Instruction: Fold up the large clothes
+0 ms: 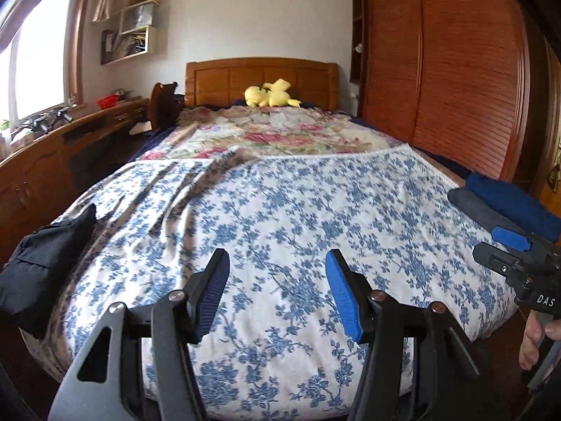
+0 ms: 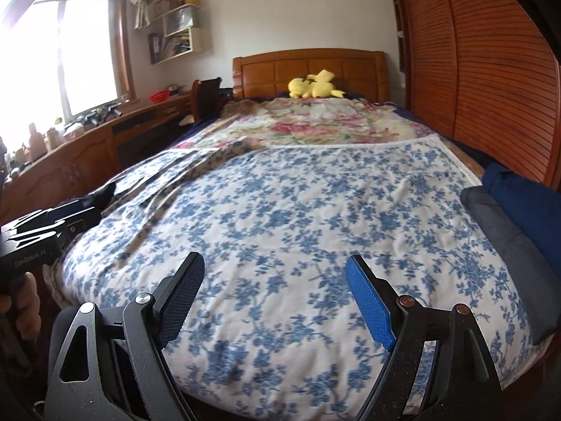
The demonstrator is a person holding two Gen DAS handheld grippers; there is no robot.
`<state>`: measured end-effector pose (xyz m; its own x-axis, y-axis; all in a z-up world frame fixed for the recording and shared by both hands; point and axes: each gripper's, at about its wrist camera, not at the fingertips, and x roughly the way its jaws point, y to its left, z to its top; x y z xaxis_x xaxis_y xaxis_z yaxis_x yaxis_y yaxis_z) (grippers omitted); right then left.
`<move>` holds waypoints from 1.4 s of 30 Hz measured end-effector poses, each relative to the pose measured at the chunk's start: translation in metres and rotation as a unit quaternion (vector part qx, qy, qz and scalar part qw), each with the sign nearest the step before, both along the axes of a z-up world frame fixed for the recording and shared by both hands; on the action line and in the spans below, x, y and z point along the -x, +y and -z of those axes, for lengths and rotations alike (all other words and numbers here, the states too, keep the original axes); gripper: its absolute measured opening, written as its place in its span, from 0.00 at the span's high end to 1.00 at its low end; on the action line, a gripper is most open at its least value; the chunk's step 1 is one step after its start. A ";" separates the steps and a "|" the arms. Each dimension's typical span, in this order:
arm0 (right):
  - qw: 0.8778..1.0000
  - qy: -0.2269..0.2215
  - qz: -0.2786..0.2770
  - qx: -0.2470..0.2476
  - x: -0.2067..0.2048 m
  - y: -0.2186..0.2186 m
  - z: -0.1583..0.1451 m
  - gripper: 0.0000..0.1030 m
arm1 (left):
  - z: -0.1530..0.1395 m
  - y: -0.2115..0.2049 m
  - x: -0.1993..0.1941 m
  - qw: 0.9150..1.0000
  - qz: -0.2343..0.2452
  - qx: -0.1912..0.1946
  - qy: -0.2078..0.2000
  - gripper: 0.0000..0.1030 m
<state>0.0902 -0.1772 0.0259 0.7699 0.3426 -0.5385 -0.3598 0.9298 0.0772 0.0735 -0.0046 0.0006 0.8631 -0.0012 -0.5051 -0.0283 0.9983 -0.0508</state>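
A large white cloth with a blue flower print lies spread over the near half of the bed, with creases and a folded-over strip on its left side. My left gripper hovers over the cloth's near part, open, with nothing between its blue pads. It shows again at the left edge of the right wrist view as the left gripper. My right gripper is also open and empty above the cloth, wider than the left. The right gripper appears at the right edge of the left wrist view, held by a hand.
A crumpled black garment lies at the bed's left edge. Folded dark blue and grey clothes sit at the right edge. Beyond are a pink floral quilt, a yellow plush toy and the headboard. A wooden desk stands left, a wardrobe right.
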 end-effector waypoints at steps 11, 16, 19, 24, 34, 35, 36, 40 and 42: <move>0.997 -0.075 -0.012 -0.018 0.033 0.024 -0.058 0.18 | -0.054 0.014 0.036 0.998 -0.007 0.002 -0.067 0.45; 0.995 -0.101 -0.009 -0.026 0.048 0.023 -0.075 0.18 | -0.068 0.010 0.051 0.996 -0.003 -0.010 -0.088 0.45; 0.994 -0.109 -0.003 -0.030 0.052 0.021 -0.079 0.18 | -0.072 0.008 0.055 0.996 0.003 -0.011 -0.091 0.45; 0.993 -0.111 0.004 -0.029 0.051 0.018 -0.079 0.18 | -0.073 0.004 0.058 0.995 0.003 -0.014 -0.095 0.45; 0.993 -0.111 0.004 -0.028 0.051 0.017 -0.078 0.18 | -0.070 0.004 0.056 0.996 0.001 -0.012 -0.091 0.45; 0.993 -0.111 0.004 -0.028 0.051 0.017 -0.078 0.18 | -0.069 0.003 0.057 0.996 0.001 -0.012 -0.090 0.45; 0.993 -0.111 0.004 -0.028 0.051 0.017 -0.078 0.18 | -0.069 0.003 0.056 0.996 0.001 -0.012 -0.090 0.45; 0.994 -0.110 0.004 -0.028 0.051 0.017 -0.078 0.18 | -0.067 0.003 0.056 0.996 0.000 -0.011 -0.088 0.45; 0.994 -0.110 0.004 -0.027 0.052 0.016 -0.077 0.18 | -0.066 0.004 0.056 0.996 0.000 -0.011 -0.088 0.45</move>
